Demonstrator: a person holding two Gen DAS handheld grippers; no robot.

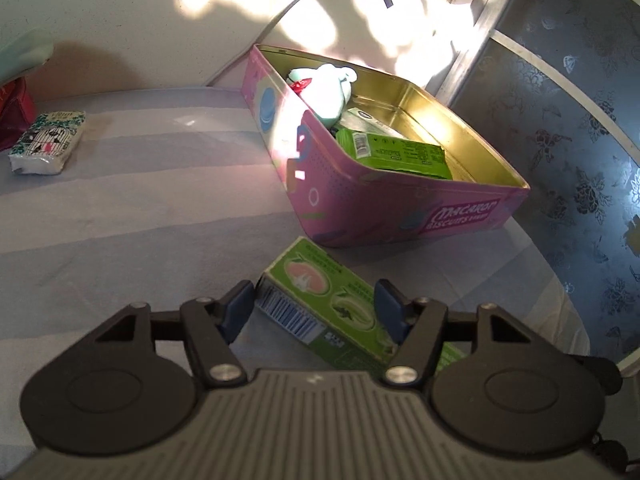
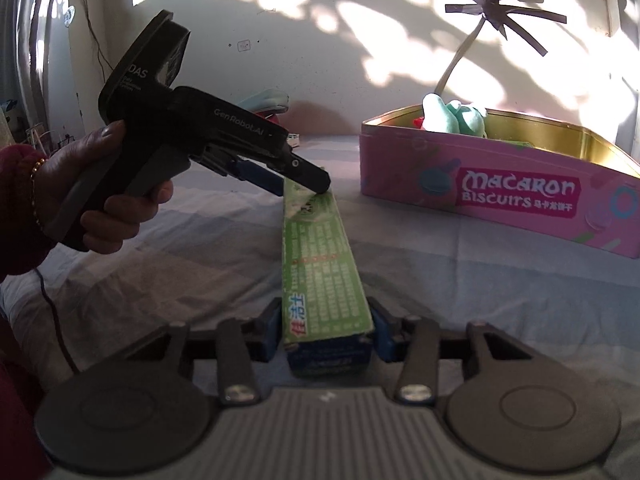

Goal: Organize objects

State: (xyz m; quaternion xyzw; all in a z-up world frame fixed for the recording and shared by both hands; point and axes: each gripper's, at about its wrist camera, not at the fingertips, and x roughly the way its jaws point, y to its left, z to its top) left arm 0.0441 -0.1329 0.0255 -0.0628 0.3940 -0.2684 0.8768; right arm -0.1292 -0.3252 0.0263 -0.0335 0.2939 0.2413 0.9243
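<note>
A long green toothpaste box (image 2: 324, 264) lies on the bedsheet, its far end toward the pink Macaron Biscuits tin (image 2: 516, 196). My right gripper (image 2: 326, 330) is shut on its near end, blue pads against both sides. My left gripper (image 1: 314, 312) straddles the other end (image 1: 320, 304), jaws open with a gap at each pad; it also shows in the right wrist view (image 2: 296, 184), held by a hand. The tin (image 1: 360, 200) holds a mint plush toy (image 1: 326, 88) and a green box (image 1: 400, 152).
A tissue pack (image 1: 48, 142) lies at far left near a red bag (image 1: 14, 116). A floral-patterned panel (image 1: 560, 140) stands right of the tin. The wall (image 2: 320, 60) is behind the bed. A cable (image 2: 56, 320) trails from the left hand.
</note>
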